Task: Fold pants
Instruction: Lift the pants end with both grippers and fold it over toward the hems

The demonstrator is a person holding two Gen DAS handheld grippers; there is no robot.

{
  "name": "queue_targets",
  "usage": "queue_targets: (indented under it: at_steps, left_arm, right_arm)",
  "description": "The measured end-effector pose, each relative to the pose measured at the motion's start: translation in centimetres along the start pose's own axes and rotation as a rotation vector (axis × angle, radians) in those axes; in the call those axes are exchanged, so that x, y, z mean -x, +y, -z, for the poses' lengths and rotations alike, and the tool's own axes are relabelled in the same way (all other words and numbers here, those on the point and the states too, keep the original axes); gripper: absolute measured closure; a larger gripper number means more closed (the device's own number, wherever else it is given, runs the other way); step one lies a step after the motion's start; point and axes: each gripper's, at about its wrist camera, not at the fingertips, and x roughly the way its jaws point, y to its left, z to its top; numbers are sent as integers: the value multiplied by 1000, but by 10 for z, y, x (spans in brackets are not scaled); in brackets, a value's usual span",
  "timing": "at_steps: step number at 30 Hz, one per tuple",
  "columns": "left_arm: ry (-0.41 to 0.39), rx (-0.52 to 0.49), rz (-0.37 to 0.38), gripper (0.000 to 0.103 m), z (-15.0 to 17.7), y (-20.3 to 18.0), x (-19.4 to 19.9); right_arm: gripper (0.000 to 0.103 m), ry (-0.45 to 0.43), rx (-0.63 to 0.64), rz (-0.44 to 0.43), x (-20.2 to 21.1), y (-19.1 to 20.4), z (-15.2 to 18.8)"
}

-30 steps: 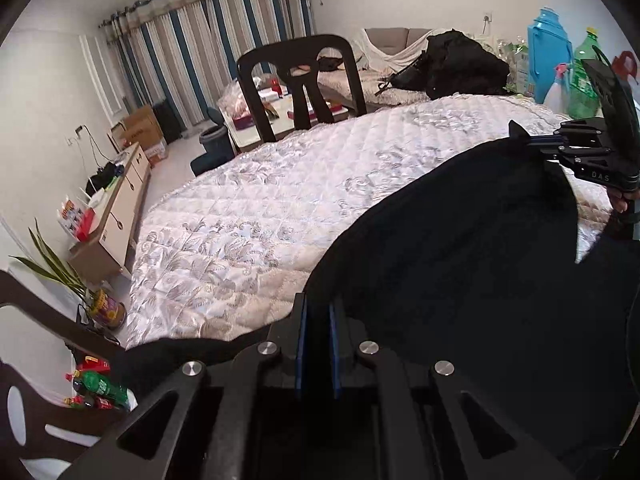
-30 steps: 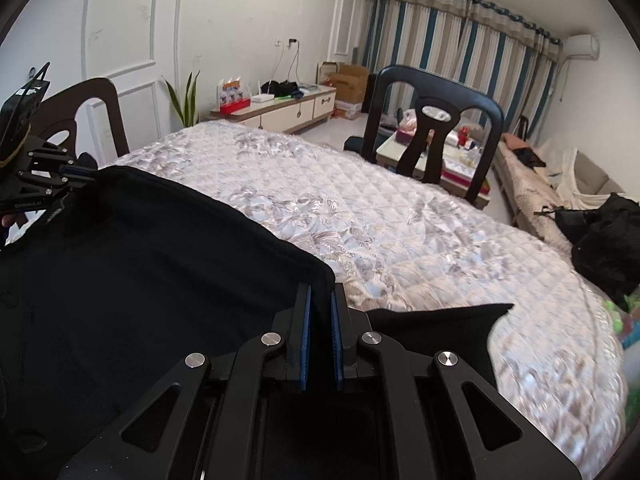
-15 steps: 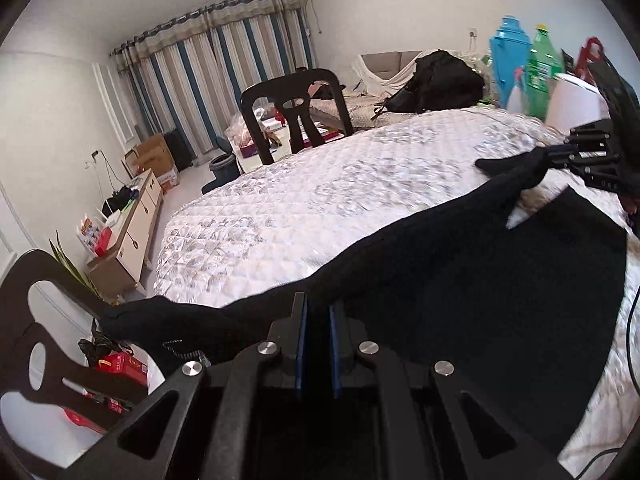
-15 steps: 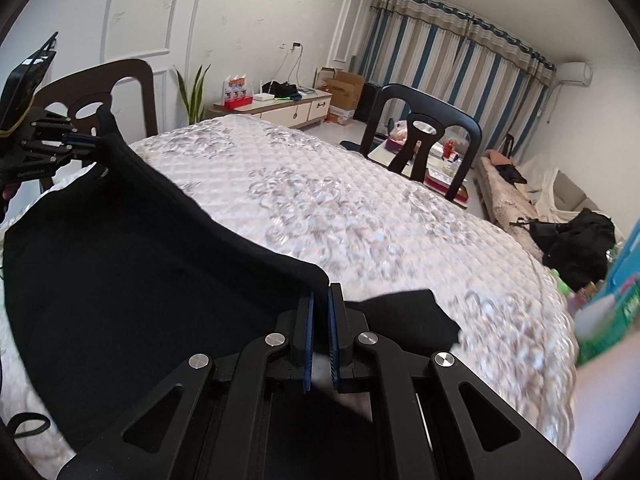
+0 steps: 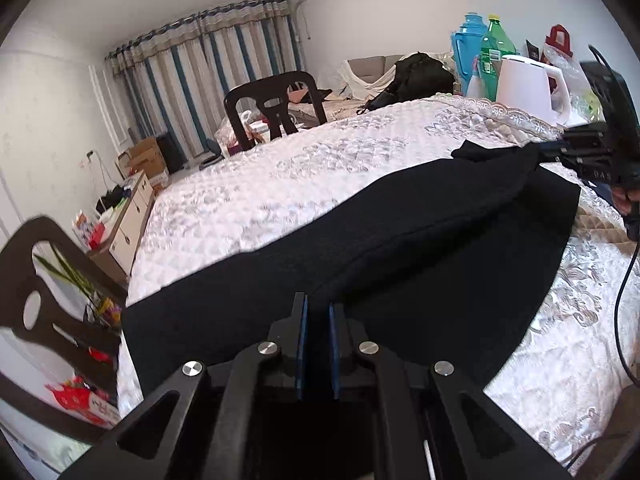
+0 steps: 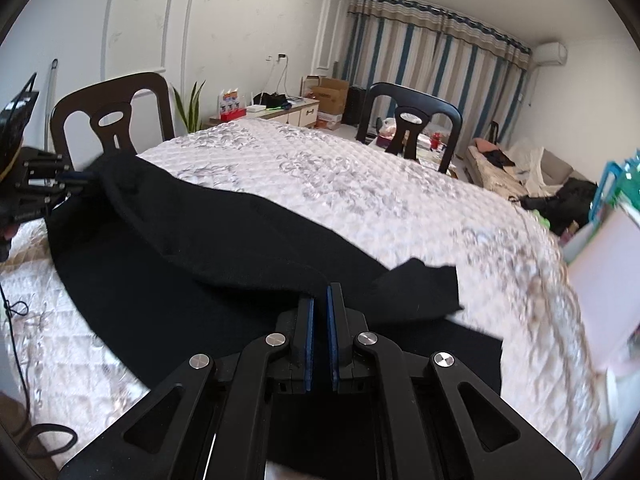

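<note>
Both tongs have carried the raised edge of the black pants (image 5: 420, 248) back over the lower layer since the earlier frames, so less cloth now covers the quilt ahead of them, and a white kettle (image 5: 532, 88) has come into the left wrist view.

One pair of pants lies on the table, matte and soft, with a folded ridge running from one tong to the other. The left gripper (image 5: 318, 312) is clamped on that ridge, its two blue pads (image 5: 303, 344) pressed close with dark cloth between them. The right gripper (image 6: 320, 300) is likewise closed on the fabric; a loose flap juts out just to its right.

Ahead of both tongs spreads one quilted tablecloth (image 6: 360, 184), pale, glossy, stitched in small diamonds with a floral print and a lace border at the far right of the left view. Two dark moulded chairs (image 6: 408, 120) with keyhole cut-outs stand beyond the cloth. Beyond the right tong, seen from the left view, stand one blue thermos flask (image 5: 466, 52) and one green plastic bottle (image 5: 494, 48); its label is too small to read. Striped curtains (image 6: 432, 60) hang at the far wall.
</note>
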Motion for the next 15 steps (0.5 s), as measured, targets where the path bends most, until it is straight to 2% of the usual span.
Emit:
queue_targets:
  at_steps: [6, 15]
  left_arm:
    - [-22, 33, 29, 92, 17, -10, 20]
    - [-5, 37, 31, 92, 37, -27, 29]
  right_arm:
    - [97, 5, -27, -3, 13, 7, 22]
    - [97, 13, -52, -6, 25, 18, 44]
